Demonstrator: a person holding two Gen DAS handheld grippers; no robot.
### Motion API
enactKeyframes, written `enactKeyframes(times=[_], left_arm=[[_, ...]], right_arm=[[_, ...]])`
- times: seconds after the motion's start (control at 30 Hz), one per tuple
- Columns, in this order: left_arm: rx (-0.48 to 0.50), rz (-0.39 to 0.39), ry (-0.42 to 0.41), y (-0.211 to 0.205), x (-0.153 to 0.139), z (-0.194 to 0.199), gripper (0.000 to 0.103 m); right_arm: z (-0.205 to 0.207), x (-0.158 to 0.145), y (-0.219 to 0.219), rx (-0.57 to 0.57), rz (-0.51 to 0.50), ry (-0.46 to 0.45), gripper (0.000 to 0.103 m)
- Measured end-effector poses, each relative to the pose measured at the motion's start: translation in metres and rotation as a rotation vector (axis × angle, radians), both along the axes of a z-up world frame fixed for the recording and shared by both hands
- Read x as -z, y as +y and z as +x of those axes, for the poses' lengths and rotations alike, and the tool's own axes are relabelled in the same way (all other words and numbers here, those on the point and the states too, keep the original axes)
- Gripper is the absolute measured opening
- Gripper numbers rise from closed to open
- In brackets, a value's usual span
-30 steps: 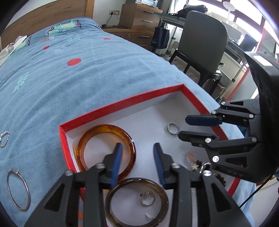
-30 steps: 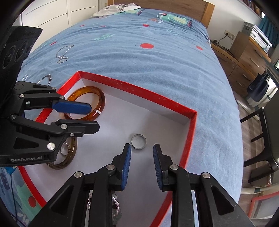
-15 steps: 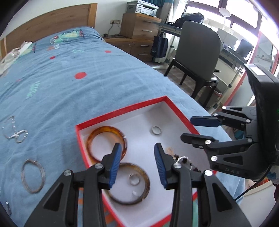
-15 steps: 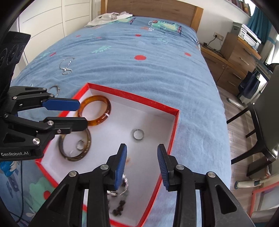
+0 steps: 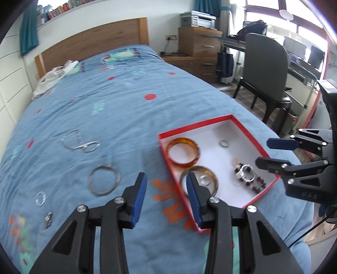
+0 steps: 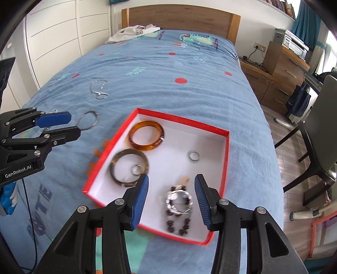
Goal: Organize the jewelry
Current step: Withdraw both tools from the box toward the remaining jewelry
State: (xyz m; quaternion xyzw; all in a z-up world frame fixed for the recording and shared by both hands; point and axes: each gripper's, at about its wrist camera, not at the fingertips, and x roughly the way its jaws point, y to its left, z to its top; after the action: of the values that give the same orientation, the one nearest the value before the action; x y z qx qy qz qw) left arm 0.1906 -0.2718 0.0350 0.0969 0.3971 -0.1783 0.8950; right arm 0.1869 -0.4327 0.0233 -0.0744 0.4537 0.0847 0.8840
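Here the left gripper [image 5: 166,189] and the right gripper [image 6: 171,195] are held open and empty above the red box [image 6: 183,121] of jewelry.

A shallow cardboard box [image 6: 226,147] is red outside, white inside. It rests on a blue bedspread [image 6: 168,84] patterned with red dots, teal leaves and orange petals.

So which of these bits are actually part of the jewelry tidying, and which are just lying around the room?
Part of the job:
red box
amber bangle
dark bangle
bead bracelet
silver hoop on the bedspread
chain bracelet on the bedspread

Just lying about:
white shirt
chair
printer
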Motion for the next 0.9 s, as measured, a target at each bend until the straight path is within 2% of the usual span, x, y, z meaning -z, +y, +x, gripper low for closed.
enactKeyframes(times=[0.27,0.3,0.37,0.7,0.9], left_arm=[[-0.090,0.010,-0.025,0.051,-0.014,-0.031,0.037],[-0.103,0.007,-0.027,0.060,-0.016,-0.036,0.038],[-0.128,0.001,-0.033,0.074,-0.020,-0.044,0.047],[-0.211,-0.023,-0.033,0.137,-0.027,-0.079,0.049],[-0.266,-0.085,-0.004,0.181,-0.028,-0.094,0.051]], right_arm=[[-0.026,-0.011,0.032,-0.016,0.033,-0.022,0.048],[-0.030,-0.012,0.038,-0.021,0.036,-0.024,0.049],[-0.036,-0.013,0.047,-0.027,0.045,-0.028,0.050],[-0.061,-0.010,0.096,-0.074,0.082,-0.020,0.051],[-0.072,-0.010,0.127,-0.099,0.097,-0.016,0.052]])
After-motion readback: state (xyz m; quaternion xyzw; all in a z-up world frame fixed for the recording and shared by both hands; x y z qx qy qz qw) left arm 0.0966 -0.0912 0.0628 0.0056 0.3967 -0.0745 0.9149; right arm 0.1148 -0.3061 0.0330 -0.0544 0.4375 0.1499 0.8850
